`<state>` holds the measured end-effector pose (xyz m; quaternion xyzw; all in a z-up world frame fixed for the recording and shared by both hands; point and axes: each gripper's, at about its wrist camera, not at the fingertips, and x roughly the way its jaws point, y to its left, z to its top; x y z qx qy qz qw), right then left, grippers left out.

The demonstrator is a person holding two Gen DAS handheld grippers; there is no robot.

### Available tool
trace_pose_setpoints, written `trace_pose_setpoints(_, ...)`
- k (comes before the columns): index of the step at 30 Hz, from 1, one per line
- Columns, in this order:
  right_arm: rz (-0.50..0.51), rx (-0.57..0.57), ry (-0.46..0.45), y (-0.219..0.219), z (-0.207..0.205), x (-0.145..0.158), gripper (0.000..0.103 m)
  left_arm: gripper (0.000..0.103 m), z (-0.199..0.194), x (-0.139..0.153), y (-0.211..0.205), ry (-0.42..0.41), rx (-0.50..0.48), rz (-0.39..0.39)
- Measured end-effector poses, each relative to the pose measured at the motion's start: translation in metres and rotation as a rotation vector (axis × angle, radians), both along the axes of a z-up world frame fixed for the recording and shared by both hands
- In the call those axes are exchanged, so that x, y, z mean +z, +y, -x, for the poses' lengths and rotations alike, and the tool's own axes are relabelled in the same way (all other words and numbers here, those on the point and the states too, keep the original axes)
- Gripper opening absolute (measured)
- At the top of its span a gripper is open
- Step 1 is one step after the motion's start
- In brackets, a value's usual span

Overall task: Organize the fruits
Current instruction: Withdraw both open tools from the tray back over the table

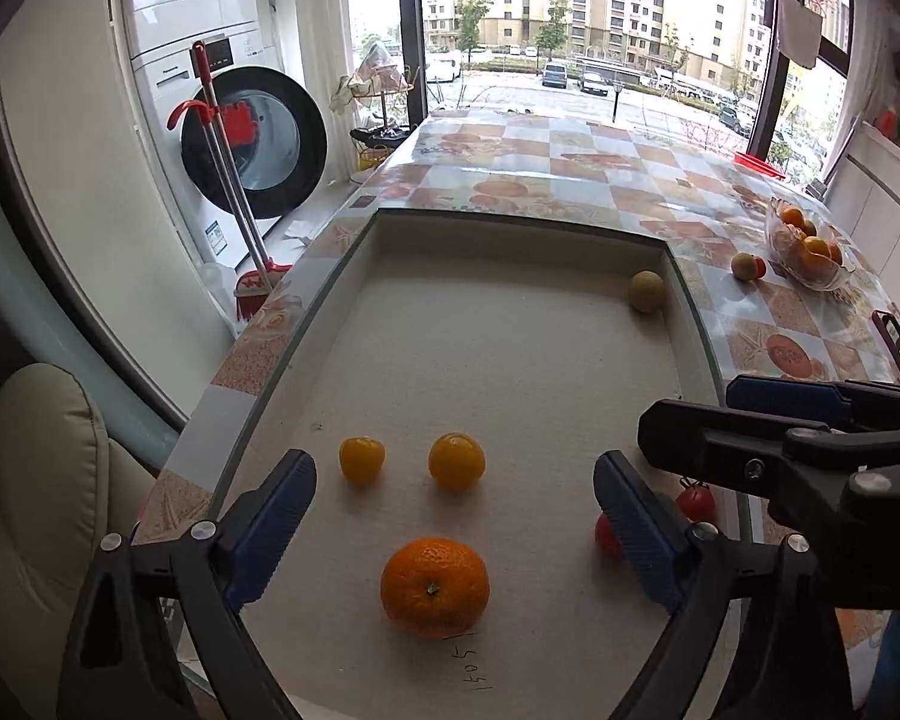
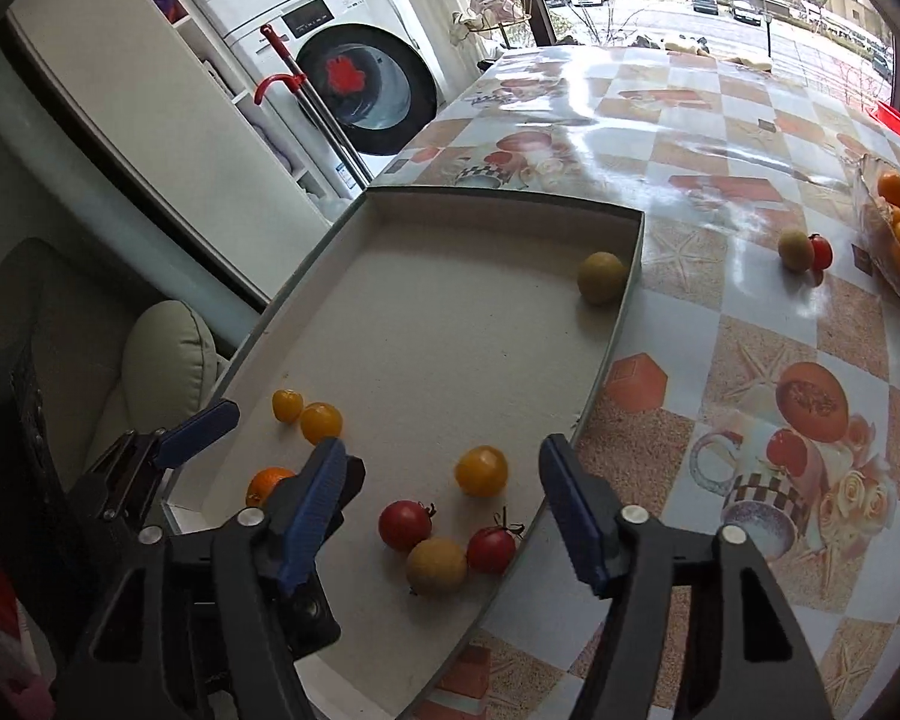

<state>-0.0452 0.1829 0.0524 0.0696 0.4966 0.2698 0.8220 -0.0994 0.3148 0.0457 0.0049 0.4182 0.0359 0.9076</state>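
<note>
A shallow white tray [image 1: 510, 228] [image 2: 390, 204] lies on the table. In the left wrist view an orange [image 1: 435, 587] lies between the tips of my open, empty left gripper [image 1: 455, 522], with two small yellow fruits [image 1: 362, 459] [image 1: 456, 461] beyond. My right gripper [image 2: 444, 510] is open and empty above two red tomatoes [image 2: 405, 525] [image 2: 491, 549], a tan fruit [image 2: 436, 566] and a yellow fruit [image 2: 481, 470]. A greenish fruit [image 1: 647, 291] [image 2: 601, 277] sits in the tray's far right corner.
A glass bowl [image 1: 810, 249] [image 2: 897, 222] of oranges stands at the table's right, with a tan fruit and red tomato [image 1: 749, 267] [image 2: 804, 250] beside it. A washing machine [image 1: 234, 120], a red broom [image 1: 252, 288] and a cushioned chair [image 1: 36, 480] are left of the table.
</note>
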Motion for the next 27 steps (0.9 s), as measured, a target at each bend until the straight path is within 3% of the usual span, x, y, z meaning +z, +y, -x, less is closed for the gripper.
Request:
trace_pose_setpoints(5,0.008,-0.063,-0.042,-0.035,0.010,0.019,0.090,0.095,0.003,0.016,-0.019,0.001,-0.043,-0.037)
trace_pose_setpoints(7,0.060,-0.139,-0.070,-0.061,0.015,0.021,0.102,0.095,0.004,0.028,-0.031,-0.006,-0.076,-0.016)
trace_pose_setpoints(10,0.149,-0.300,-0.082,-0.110,0.027,0.014,0.103,0.095,0.004,0.046,-0.061,-0.017,-0.150,-0.014)
trace_pose_setpoints(14,0.259,-0.470,-0.101,-0.176,0.055,-0.005,0.103,0.095,0.007,0.058,-0.122,-0.054,-0.248,-0.087)
trace_pose_setpoints(15,0.294,-0.492,-0.094,-0.188,0.061,-0.013,0.103,0.103,0.007,0.053,-0.138,-0.053,-0.267,-0.089)
trace_pose_setpoints(19,0.375,-0.536,-0.061,-0.229,0.076,-0.041,0.103,0.103,0.006,0.007,-0.196,0.040,-0.303,-0.065)
trace_pose_setpoints(21,0.384,-0.563,-0.053,-0.243,0.082,-0.050,0.102,0.103,0.010,-0.012,-0.218,0.036,-0.335,-0.075)
trace_pose_setpoints(24,0.363,-0.630,-0.064,-0.259,0.086,-0.047,0.103,0.103,0.009,-0.028,-0.225,0.013,-0.317,-0.058)
trace_pose_setpoints(27,0.404,-0.628,-0.090,-0.256,0.088,-0.049,0.103,0.103,-0.005,-0.042,-0.215,0.086,-0.281,-0.002)
